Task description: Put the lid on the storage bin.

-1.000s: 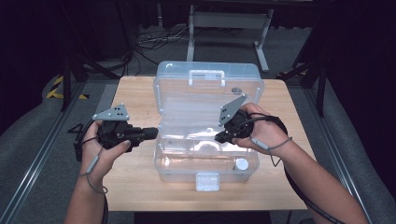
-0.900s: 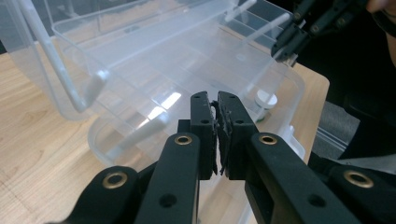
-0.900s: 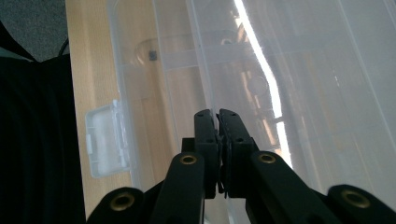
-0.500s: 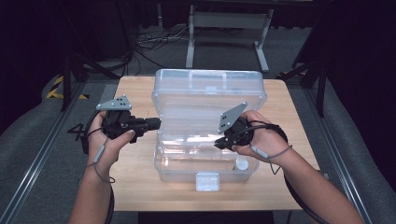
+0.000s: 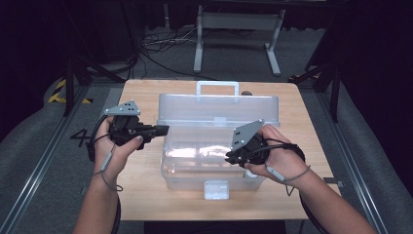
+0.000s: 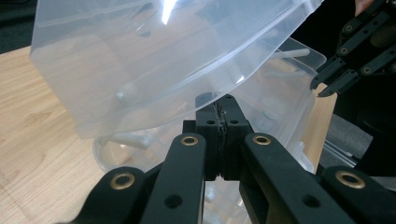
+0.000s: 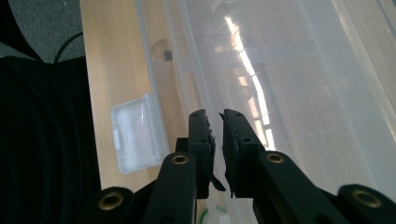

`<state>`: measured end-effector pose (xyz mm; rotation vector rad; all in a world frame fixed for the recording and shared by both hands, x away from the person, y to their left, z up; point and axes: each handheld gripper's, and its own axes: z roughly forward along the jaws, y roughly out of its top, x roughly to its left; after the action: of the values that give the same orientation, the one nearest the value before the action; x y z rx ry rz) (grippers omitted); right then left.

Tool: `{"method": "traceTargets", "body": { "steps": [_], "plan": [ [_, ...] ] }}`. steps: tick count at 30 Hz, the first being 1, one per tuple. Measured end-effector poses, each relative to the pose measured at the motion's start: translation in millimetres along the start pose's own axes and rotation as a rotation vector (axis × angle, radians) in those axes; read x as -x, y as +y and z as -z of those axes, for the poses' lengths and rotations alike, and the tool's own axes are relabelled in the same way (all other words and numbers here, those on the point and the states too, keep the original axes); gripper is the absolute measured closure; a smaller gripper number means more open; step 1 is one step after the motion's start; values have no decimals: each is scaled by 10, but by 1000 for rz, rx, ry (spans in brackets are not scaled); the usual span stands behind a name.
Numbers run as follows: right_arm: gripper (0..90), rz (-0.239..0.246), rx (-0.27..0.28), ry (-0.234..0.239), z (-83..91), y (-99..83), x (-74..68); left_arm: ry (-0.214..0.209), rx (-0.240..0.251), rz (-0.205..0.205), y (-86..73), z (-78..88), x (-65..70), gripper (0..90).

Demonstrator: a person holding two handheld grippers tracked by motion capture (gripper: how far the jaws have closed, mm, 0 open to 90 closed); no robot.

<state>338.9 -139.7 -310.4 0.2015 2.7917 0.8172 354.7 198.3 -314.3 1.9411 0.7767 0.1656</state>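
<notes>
Scene: a clear plastic storage box (image 5: 214, 161) sits at the centre of a wooden table (image 5: 141, 195), its lid (image 5: 219, 109) raised and leaning back toward 12 o'clock, carry handle (image 5: 217, 87) uppermost.

Latch: the white flap (image 5: 216, 189) at the box's 6 o'clock edge lies released, flat on the table.

Left gripper (image 5: 163, 129): at the box's 9 o'clock side, level with the lid's end. In the left gripper view (image 6: 222, 116) the jaws are pressed together, tips just at the lid's lower rim; whether a sliver of that rim is pinched between them cannot be told.

Right gripper (image 5: 229, 158): over the open box toward 4 o'clock. In the right gripper view (image 7: 215, 122) a narrow gap separates the jaws, which have just been opening, with nothing between them.

Step in hand (judgement): swinging the lid fully back so the box stands open.

Doing it well: push or carry the lid by its end rim along the hinge's arc, not straight toward 12 o'clock, or the light box may slide on the table.

Support: the right gripper could steady the box wall at 3 o'clock while the lid travels.

Caution: the lid is thin and flexes; a hold at one end may twist it, so move slowly.
</notes>
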Motion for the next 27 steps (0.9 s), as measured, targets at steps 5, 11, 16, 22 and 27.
{"method": "traceTargets", "body": {
  "steps": [5, 11, 16, 22, 27],
  "plan": [
    [828, -31, 36, 8, 88, -30, 47, -1, -1, 0, 0, 0, 14, 889],
    [878, -76, 98, -16, 207, -145, 92, -5, -2, 0, -3, 1, 12, 887],
    [900, -141, 169, -51, 331, -306, 134, -2, -7, -5, -6, 2, 18, 884],
    [900, -225, 251, -86, 453, -545, 173, 5, -12, -4, -11, 1, 34, 884],
    [900, -289, 297, -113, 520, -737, 214, 7, -13, -3, -22, 2, 43, 882]
  ]
}}
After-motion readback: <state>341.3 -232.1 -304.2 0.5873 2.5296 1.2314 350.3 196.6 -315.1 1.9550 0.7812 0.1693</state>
